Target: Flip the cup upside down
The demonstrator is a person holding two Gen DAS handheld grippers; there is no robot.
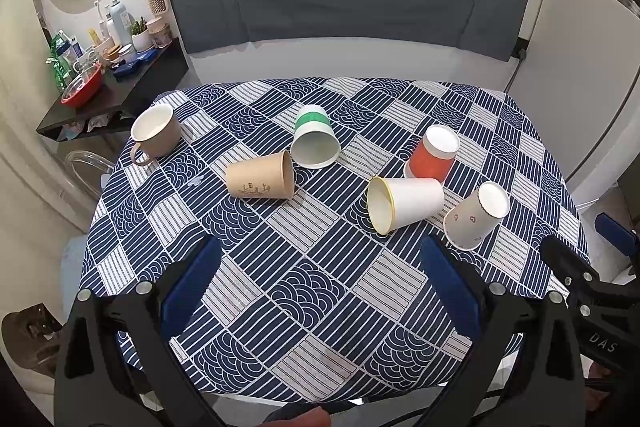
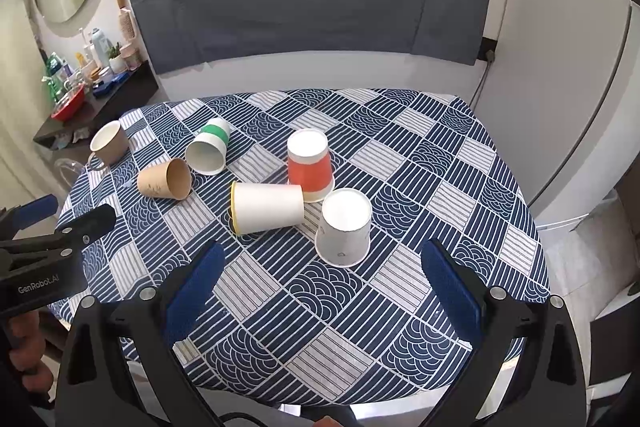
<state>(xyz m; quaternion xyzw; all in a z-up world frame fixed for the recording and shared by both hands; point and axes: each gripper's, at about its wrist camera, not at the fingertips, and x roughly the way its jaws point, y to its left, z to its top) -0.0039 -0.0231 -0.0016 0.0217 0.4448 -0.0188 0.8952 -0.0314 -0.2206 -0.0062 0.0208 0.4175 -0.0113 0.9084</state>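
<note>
Several cups sit on the patterned table. An orange cup (image 1: 434,155) (image 2: 310,165) and a white heart-print cup (image 1: 476,215) (image 2: 344,227) stand upside down. A white cup with a yellow rim (image 1: 404,203) (image 2: 266,207), a kraft brown cup (image 1: 260,177) (image 2: 164,181) and a green-banded cup (image 1: 314,139) (image 2: 210,147) lie on their sides. A brown mug (image 1: 154,133) (image 2: 109,143) lies tilted at the far left. My left gripper (image 1: 320,263) and right gripper (image 2: 320,267) are both open and empty, above the table's near part.
The table (image 1: 320,327) carries a blue and white cloth. A dark shelf (image 1: 116,95) with bottles and a red bowl stands at the left. A white fridge (image 2: 560,87) stands at the right, a grey cloth on the wall behind.
</note>
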